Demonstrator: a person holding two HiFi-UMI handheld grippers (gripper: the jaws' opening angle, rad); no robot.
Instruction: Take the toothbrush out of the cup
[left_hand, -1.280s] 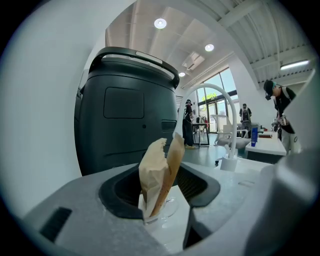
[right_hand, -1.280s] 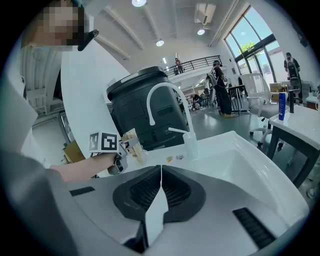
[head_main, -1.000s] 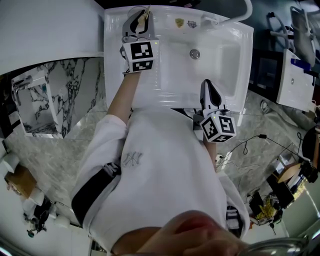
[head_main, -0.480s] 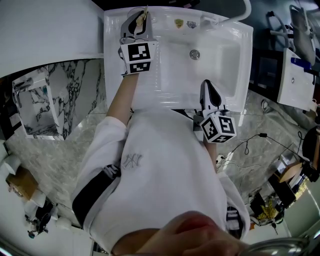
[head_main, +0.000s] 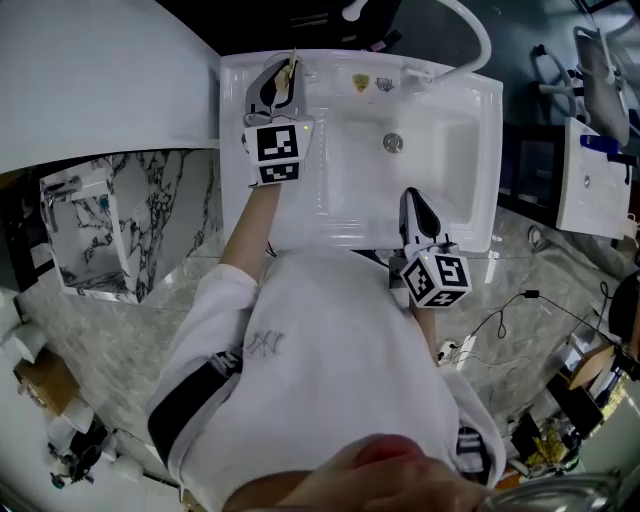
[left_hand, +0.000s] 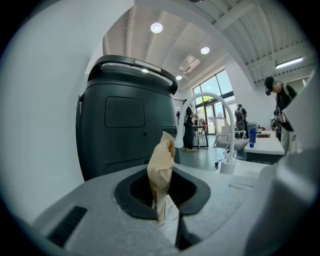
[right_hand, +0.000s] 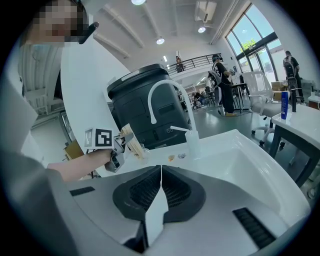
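- The left gripper (head_main: 277, 80) is at the back left corner of the white sink (head_main: 350, 205), its jaws closed on the toothbrush (left_hand: 161, 165), which is wrapped in tan paper and stands nearly upright between them.
- From the right gripper view, a clear cup (right_hand: 143, 149) sits on the sink's back rim just below that toothbrush; whether the brush's lower end is inside the cup cannot be made out.
- The right gripper (right_hand: 161, 171) is over the sink's front edge, its jaws pressed together with nothing between them.
- The basin has a round drain (head_main: 394, 143) near the back, and a white arched faucet (head_main: 478, 35) rises from the back rim, with two small items (head_main: 368, 83) lying beside its base.
- A large dark bin-like unit (left_hand: 125, 125) stands right behind the sink.
- The floor (head_main: 110, 320) is grey marble, with cables (head_main: 500, 300) trailing across it on the person's right.
- The room is a high, bright hall with tall windows (right_hand: 252, 42), ceiling spotlights, people standing (right_hand: 221, 82) and a white desk with a blue bottle (right_hand: 284, 105).
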